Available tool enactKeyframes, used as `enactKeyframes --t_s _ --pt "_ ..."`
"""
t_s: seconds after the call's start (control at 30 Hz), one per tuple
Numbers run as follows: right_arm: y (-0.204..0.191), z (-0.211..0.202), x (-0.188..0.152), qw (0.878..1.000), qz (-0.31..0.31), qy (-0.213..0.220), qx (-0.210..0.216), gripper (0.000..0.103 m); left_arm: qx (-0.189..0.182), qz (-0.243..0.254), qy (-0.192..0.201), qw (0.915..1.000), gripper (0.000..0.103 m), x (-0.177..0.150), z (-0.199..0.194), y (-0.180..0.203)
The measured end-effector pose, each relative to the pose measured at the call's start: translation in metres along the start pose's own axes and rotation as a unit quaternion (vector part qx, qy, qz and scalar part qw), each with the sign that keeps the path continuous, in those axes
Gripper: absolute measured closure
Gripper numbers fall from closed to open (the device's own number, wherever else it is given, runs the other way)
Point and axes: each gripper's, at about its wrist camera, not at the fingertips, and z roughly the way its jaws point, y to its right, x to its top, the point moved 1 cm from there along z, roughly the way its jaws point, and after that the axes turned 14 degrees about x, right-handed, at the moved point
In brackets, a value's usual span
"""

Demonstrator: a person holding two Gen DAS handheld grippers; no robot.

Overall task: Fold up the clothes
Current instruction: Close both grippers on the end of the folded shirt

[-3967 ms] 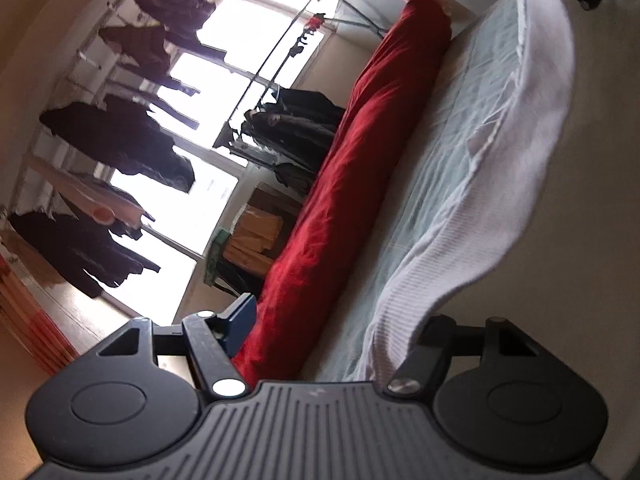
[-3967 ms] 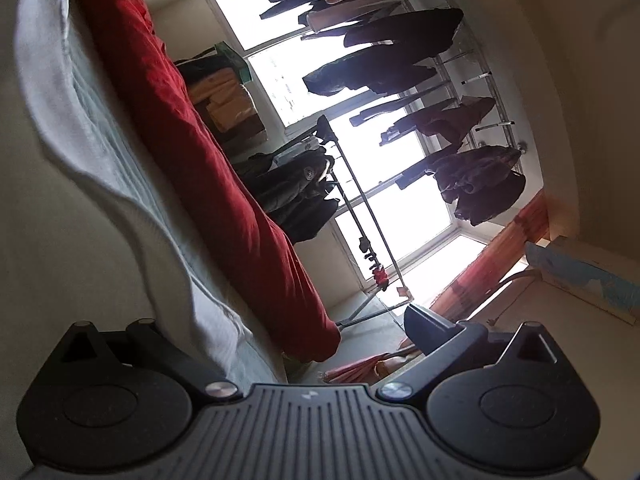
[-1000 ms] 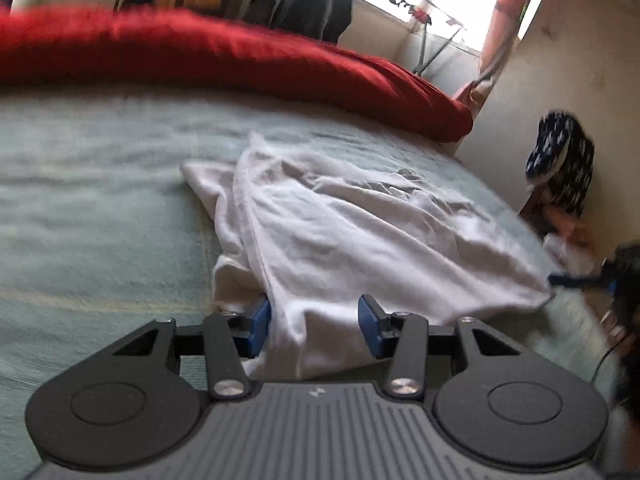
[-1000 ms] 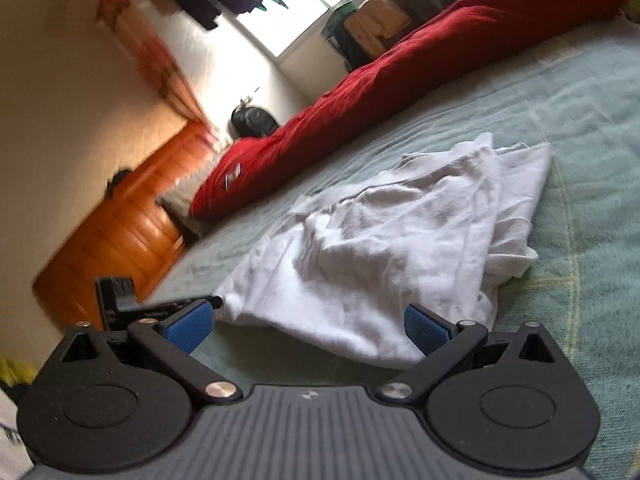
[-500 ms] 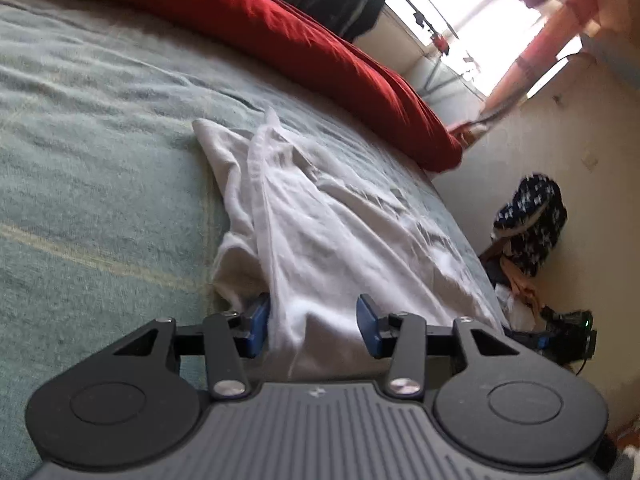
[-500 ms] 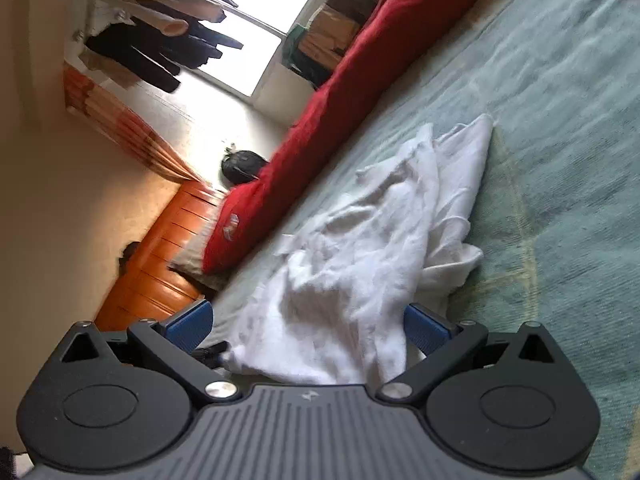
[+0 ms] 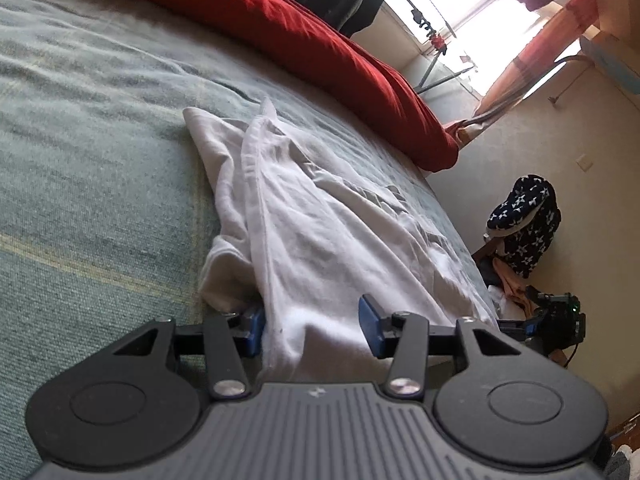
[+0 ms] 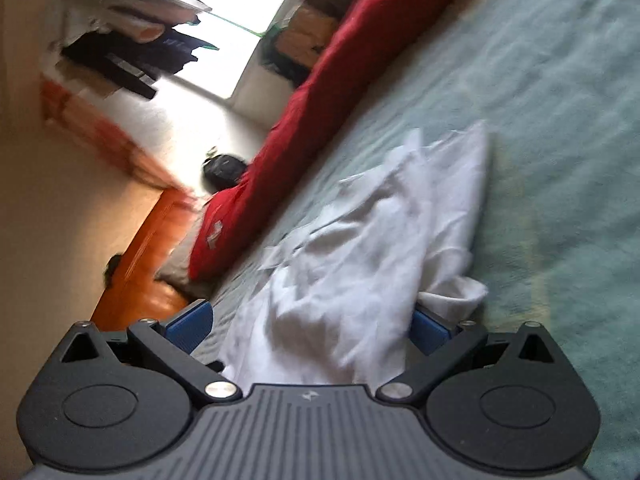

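A white garment (image 7: 320,220) lies crumpled and roughly doubled over on the green bed cover (image 7: 100,160). My left gripper (image 7: 312,320) sits at its near edge, jaws opening. Cloth lies between the blue pads: the left one rests against a fold, the right one stands clear. In the right wrist view the same garment (image 8: 380,232) spreads ahead of my right gripper (image 8: 310,328). That gripper is wide open, with the near hem lying loose between its fingers.
A long red duvet (image 7: 320,40) runs along the far side of the bed cover (image 8: 560,120). Beyond the bed's right edge are a dark patterned bag (image 7: 524,224) and other things on the floor. An orange wooden headboard (image 8: 140,272) stands at the bed's other end.
Four seconds ago the garment hung stretched between the tilted grippers. It has since come to lie on the bed. Over the last second both views rolled and closed in on its near edge.
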Motion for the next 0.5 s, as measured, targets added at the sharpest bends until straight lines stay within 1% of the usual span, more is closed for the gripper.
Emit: enactKeyframes --t_s 0.07,0.13,0.2,0.27,0.3,0.37,0.47,0.5 --pt "0.003 0.003 -0.003 1.000 0.012 0.003 0.002 0.000 -0.005 -0.006 -0.001 1.0000 0.056 0.000 0.001 -0.001" --pt "0.004 0.010 -0.005 1.000 0.023 -0.007 0.016 0.000 -0.006 -0.008 -0.003 0.9999 0.056 0.001 0.002 -0.001" --pt "0.003 0.013 -0.010 0.997 0.040 -0.034 0.054 0.000 -0.010 -0.006 -0.009 0.9999 0.056 -0.001 -0.001 -0.001" --pt "0.003 0.015 -0.016 0.992 0.056 -0.063 0.095 0.000 -0.014 0.000 -0.017 0.9997 0.056 -0.006 -0.008 -0.002" --pt "0.002 0.013 -0.019 0.990 0.056 -0.075 0.103 0.000 -0.017 0.003 -0.020 0.9997 0.056 -0.009 -0.012 -0.003" --pt "0.004 0.002 -0.027 0.990 0.048 -0.089 0.102 0.000 -0.021 0.001 -0.022 0.9995 0.055 -0.012 -0.014 -0.005" --pt "0.012 -0.006 -0.024 0.988 0.065 -0.066 0.127 0.000 -0.022 -0.013 -0.024 0.9994 0.056 -0.009 -0.009 -0.006" --pt "0.014 -0.004 -0.020 0.987 0.071 -0.056 0.131 0.000 -0.021 -0.018 -0.025 0.9993 0.059 -0.006 -0.007 -0.005"
